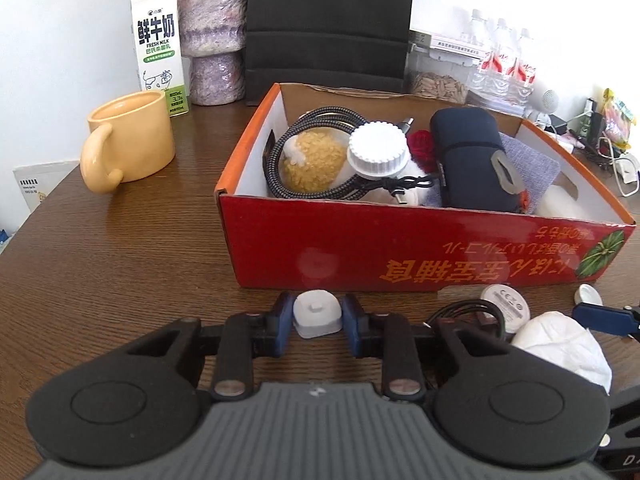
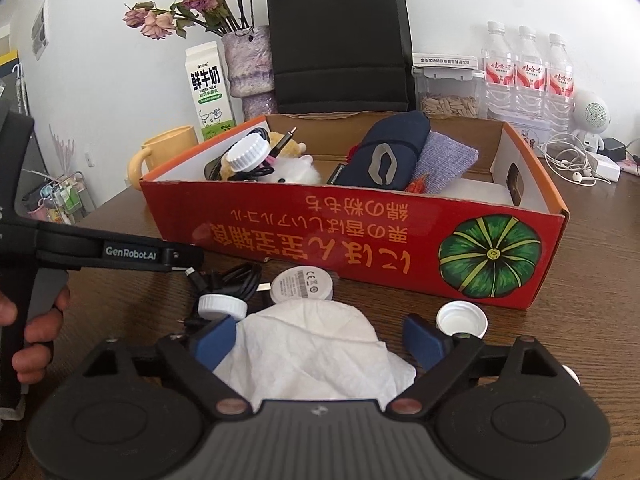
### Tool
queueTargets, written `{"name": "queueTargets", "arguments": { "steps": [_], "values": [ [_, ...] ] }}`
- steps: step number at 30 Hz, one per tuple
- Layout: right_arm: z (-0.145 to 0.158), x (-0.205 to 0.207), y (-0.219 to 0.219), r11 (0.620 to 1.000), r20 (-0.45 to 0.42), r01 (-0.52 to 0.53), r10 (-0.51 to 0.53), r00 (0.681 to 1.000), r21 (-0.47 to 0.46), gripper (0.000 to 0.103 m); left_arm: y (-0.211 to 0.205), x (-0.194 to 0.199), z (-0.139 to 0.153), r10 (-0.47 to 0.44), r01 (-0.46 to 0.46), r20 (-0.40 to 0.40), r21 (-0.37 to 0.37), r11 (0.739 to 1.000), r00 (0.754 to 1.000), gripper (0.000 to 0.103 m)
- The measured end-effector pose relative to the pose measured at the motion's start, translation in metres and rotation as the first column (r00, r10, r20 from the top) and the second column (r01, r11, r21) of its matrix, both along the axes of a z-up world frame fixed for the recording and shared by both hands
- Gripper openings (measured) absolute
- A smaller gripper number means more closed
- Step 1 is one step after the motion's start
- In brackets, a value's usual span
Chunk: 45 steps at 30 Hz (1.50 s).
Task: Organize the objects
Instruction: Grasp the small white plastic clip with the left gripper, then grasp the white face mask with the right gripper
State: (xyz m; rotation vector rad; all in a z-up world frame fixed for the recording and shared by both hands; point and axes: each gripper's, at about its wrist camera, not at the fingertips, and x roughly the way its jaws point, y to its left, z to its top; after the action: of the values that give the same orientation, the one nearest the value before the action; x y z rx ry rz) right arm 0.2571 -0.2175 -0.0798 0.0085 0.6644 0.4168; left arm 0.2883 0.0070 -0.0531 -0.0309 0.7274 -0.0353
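Observation:
A red cardboard box [image 1: 400, 256] [image 2: 360, 236] stands on the brown table, holding a cable, a white-lidded jar [image 1: 378, 150], a navy pouch [image 1: 472, 160] and a grey cloth. My left gripper [image 1: 318, 326] is shut on a small white cap [image 1: 317, 316] in front of the box. My right gripper [image 2: 320, 340] is open around a crumpled white tissue [image 2: 316, 352], a blue pad at each side. A white round charger puck [image 2: 302, 284] with a black cable [image 2: 236, 280], a white cap [image 2: 222, 306] and an upturned white lid [image 2: 462, 320] lie by the tissue.
A yellow mug [image 1: 128, 140], milk carton [image 1: 158, 48], purple vase [image 1: 212, 36] and black paper bag [image 1: 328, 28] stand behind the box. Water bottles [image 2: 528, 72], a seed jar [image 2: 450, 92] and earphones [image 2: 576, 164] are at the back right.

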Motion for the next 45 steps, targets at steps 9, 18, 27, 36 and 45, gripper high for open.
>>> {"name": "queueTargets", "arguments": {
  "steps": [9,18,27,36,45],
  "values": [
    [-0.002,-0.002,0.013,0.997,-0.006,-0.036,0.036,0.999,-0.073,0.101,-0.003,-0.010,0.003,0.015,-0.015,0.010,0.004,1.000,1.000,0.028],
    [0.001,-0.013,0.011,0.997,0.030,-0.029,0.031,0.999,-0.068,0.068,-0.001,-0.040,0.013,0.025,-0.025,0.021,-0.003,1.000,0.999,0.028],
    [0.011,-0.027,0.001,0.998,0.058,-0.037,0.040,0.998,-0.052,0.090,0.006,-0.068,0.023,0.026,-0.026,0.021,0.008,1.000,0.999,0.028],
    [0.011,-0.030,0.001,0.980,0.018,-0.130,0.134,0.991,-0.151,0.102,0.005,-0.080,0.026,0.022,-0.022,0.008,0.009,1.000,1.000,0.028],
    [-0.004,-0.013,0.013,0.979,-0.006,-0.155,0.155,0.988,-0.133,0.103,0.003,-0.087,0.026,0.017,-0.017,0.001,0.013,1.000,1.000,0.028]
  ]
}}
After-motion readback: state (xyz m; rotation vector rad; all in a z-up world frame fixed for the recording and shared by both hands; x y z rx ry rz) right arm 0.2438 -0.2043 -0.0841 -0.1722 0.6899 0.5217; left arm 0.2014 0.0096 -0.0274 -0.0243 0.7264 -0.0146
